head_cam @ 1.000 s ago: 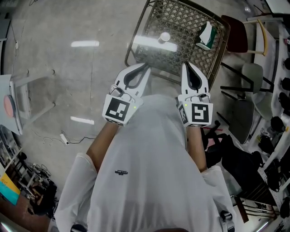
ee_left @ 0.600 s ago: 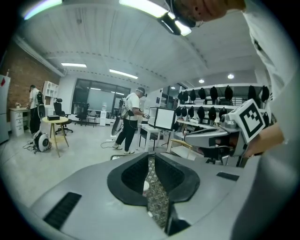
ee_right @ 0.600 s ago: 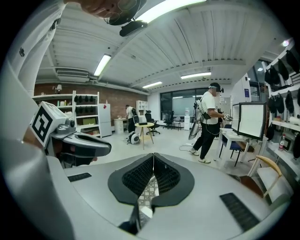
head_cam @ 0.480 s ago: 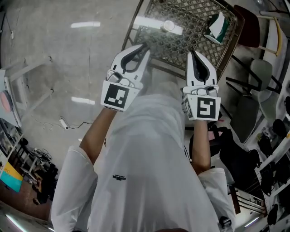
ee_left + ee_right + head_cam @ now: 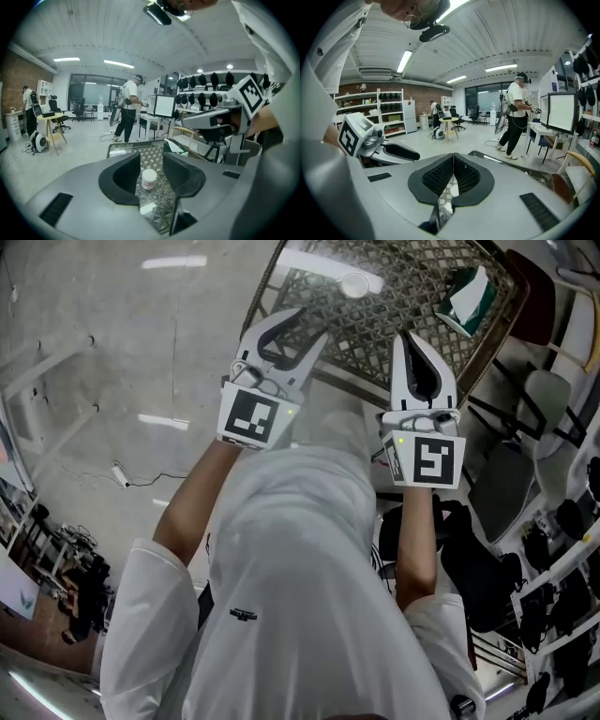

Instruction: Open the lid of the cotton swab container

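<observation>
The cotton swab container, a small round white tub with its lid on, stands on the lattice-patterned glass table. My left gripper hovers over the table's near edge, short of the tub. Its jaws are opening and hold nothing. In the left gripper view, the tub shows through the gap between them, further off. My right gripper is held beside the left one over the same edge, shut and empty; in the right gripper view its pads meet.
A green-and-white packet lies on the table's far right corner. Chairs and a black bag crowd the right side. Bare concrete floor lies to the left. A person stands well beyond the table.
Both grippers have moved forward toward the table. The left gripper's jaws, shut earlier, now stand apart. The right gripper stays shut.
</observation>
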